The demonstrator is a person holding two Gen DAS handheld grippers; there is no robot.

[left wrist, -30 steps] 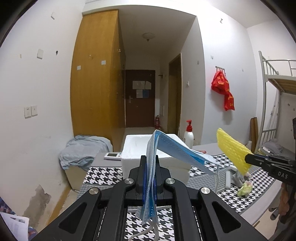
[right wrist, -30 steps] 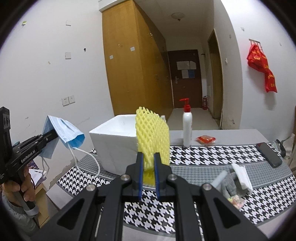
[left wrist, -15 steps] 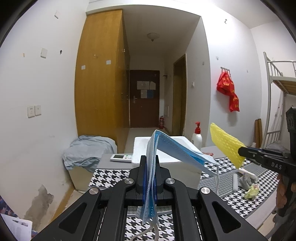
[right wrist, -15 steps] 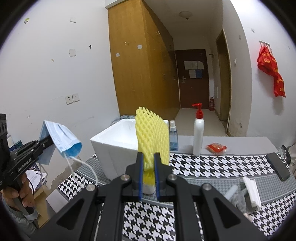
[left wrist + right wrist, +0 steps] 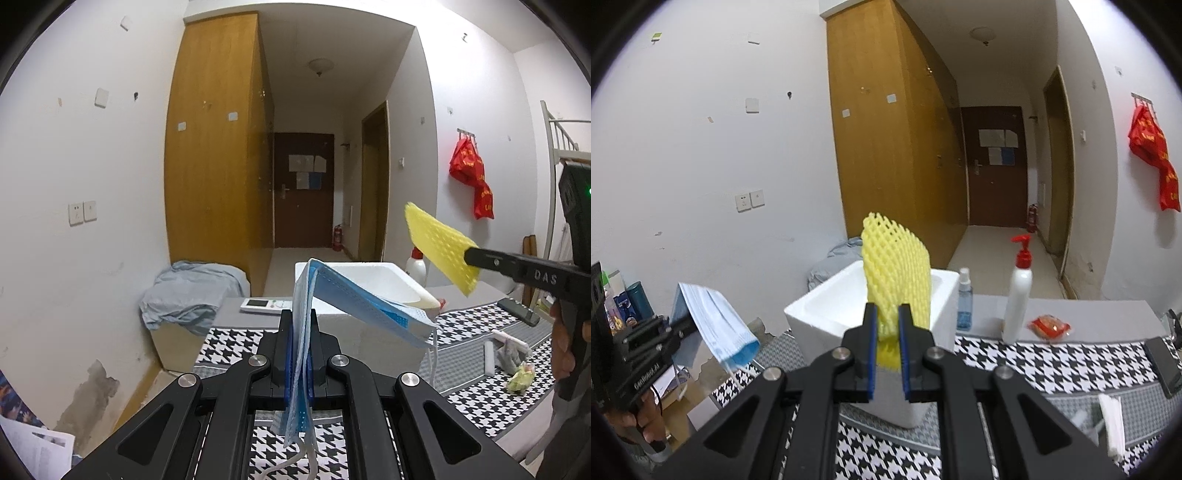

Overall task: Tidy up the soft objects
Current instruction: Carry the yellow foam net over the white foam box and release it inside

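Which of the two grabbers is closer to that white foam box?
Right, by a small margin. The right gripper holds the yellow foam net just before the white foam box; the left gripper, clamping the blue face mask, sits slightly further back.

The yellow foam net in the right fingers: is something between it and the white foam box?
Nothing visible. The yellow foam net, held above the table, has only open air before the white foam box; the spray bottle stands beside the box.
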